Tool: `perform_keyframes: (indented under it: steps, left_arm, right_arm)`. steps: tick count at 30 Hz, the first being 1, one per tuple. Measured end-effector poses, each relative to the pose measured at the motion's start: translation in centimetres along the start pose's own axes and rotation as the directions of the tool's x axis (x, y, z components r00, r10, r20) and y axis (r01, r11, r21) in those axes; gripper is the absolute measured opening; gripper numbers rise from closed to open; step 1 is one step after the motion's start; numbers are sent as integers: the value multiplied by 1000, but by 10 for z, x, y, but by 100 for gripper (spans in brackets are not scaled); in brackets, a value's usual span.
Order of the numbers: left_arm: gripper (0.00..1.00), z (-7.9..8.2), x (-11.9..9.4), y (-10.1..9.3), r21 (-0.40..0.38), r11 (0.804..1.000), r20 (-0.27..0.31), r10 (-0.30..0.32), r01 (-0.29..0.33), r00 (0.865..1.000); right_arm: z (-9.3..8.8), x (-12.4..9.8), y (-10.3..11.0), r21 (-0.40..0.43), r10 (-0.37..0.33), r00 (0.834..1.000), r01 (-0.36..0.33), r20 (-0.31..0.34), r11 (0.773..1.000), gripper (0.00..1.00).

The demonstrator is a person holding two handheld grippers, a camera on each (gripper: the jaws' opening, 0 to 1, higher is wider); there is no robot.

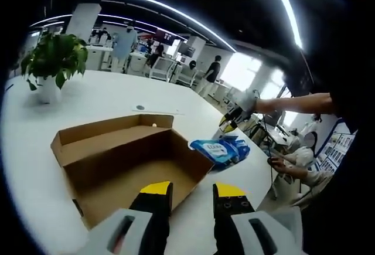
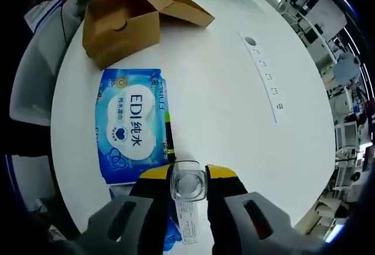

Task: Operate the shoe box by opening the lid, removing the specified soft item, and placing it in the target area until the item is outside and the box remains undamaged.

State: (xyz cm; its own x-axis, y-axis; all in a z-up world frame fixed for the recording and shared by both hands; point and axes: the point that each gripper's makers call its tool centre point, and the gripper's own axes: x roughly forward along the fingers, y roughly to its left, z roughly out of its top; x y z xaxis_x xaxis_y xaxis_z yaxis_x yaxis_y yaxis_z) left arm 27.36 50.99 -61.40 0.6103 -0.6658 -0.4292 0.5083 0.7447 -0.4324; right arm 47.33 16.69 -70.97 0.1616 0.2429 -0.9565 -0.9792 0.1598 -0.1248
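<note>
Leftmost in the left gripper view lies the shoe box (image 1: 126, 164), open on the white table (image 1: 105, 94), its lid folded back and its visible interior bare cardboard. Thin, creasable walls suggest it would dent under a hard pinch, so any steadying contact is best kept light and on a rim. Below it the left gripper (image 1: 193, 191) hovers near the box's front edge with jaws parted and nothing between them, pointing forward over the table. Further right rests the soft item, a blue wet-wipe pack (image 1: 220, 149), already outside the box and beside its right wall. The right gripper (image 1: 229, 118) reaches in from the right, just above the pack, carried on an outstretched arm.

Seen from the right gripper view, the pack (image 2: 133, 123) lies flat, label up, near the table's edge with the box (image 2: 126, 23) beyond it. It is probably light, limp and slick-skinned; a grip across a sealed end or side seam should hold better than the bulging middle. The right gripper (image 2: 188, 179) has its jaws closed on a small clear piece (image 2: 188, 183), whose nature cannot be told.
</note>
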Motion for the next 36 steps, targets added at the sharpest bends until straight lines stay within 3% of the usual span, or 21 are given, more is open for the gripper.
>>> perform_keyframes:
  steps: [24, 36]
  left_arm:
    - [27, -3, -2, 2, -17, 1000, 13, 1, -1, 1000]
    - [27, -1, -11, 10, -32, 999, 39, 24, -23, 999]
  right_arm:
    - [1, -7, -12, 24, -47, 999, 47, 9, 999, 27]
    - [-5, -24, -18, 98, -91, 996, 88, 25, 991, 28]
